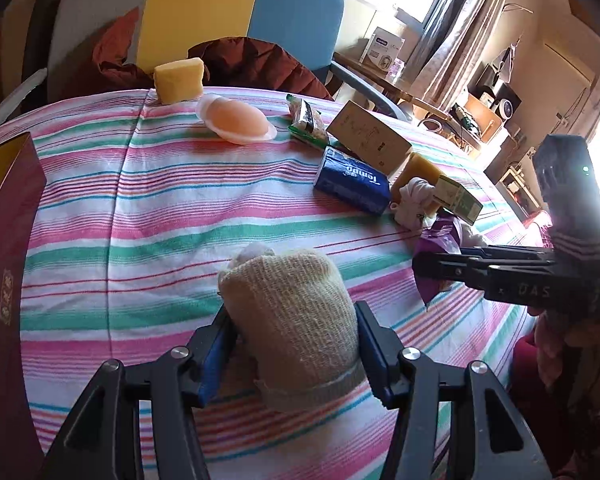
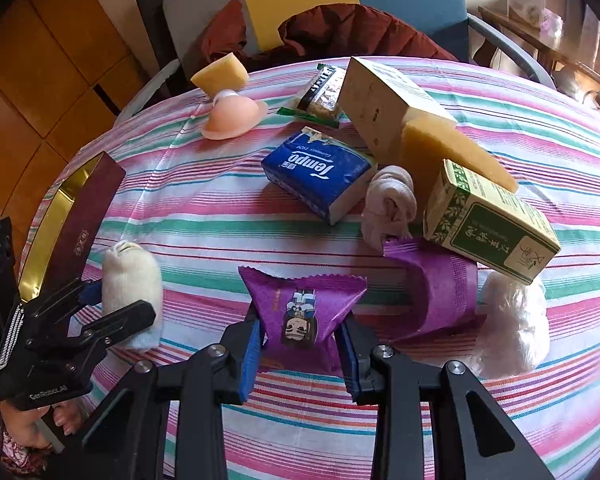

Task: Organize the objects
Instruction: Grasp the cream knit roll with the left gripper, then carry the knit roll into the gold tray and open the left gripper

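My left gripper (image 1: 294,334) is shut on a cream rolled sock (image 1: 296,316) just above the striped tablecloth; both also show in the right wrist view, the left gripper (image 2: 112,308) and the sock (image 2: 132,292), next to a maroon box with a gold inside (image 2: 80,216). My right gripper (image 2: 300,344) is shut on a purple snack packet (image 2: 304,312); it shows at the right of the left wrist view (image 1: 440,268). A second purple packet (image 2: 440,284) lies to its right.
On the table lie a blue Tempo tissue pack (image 2: 320,172), a green-and-white carton (image 2: 488,220), a beige box (image 2: 384,100), yellow sponges (image 2: 452,152) (image 1: 179,79), a peach silicone piece (image 1: 232,120), a white sock roll (image 2: 392,204), a snack bar (image 2: 324,92) and a white plastic wad (image 2: 516,324). A chair stands behind.
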The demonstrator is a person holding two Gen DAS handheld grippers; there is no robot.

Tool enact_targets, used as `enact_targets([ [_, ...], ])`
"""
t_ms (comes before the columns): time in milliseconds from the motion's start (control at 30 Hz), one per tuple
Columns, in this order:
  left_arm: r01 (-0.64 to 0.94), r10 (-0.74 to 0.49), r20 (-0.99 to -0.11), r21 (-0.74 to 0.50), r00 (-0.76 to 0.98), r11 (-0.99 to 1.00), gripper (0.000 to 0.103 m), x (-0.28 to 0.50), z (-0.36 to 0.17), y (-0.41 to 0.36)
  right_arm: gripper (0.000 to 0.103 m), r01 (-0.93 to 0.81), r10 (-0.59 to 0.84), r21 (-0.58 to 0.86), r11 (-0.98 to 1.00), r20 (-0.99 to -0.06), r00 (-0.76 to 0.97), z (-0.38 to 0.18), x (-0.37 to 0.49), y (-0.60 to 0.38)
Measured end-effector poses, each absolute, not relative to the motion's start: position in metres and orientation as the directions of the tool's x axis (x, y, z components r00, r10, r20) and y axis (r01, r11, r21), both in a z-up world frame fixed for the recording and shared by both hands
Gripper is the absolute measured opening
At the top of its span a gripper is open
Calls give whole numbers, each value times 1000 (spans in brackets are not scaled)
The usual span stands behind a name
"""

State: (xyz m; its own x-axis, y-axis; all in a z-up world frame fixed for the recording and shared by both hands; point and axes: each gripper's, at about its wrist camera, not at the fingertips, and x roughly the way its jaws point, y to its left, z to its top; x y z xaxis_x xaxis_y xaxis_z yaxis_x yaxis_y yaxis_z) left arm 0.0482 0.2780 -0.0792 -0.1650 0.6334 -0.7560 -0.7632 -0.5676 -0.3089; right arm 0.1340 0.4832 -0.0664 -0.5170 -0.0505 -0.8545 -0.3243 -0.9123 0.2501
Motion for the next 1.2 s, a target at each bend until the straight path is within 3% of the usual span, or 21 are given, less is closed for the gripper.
enact_targets([
  [433, -761, 678, -666, -251, -312, -598, 58, 38, -16, 185, 34, -314, -31, 236, -920, -840, -542, -61, 135, 481],
  [933, -501, 409, -775, -139, -481, -854, 58, -38, -46, 62, 34, -279, -70, 269, -922, -824, -562, -59, 134, 471],
  [1200, -365, 257, -840, -77, -477, -928, 58, -78, -72, 11, 34, -275, -74, 283, -919, -808, -584, -55, 135, 471],
])
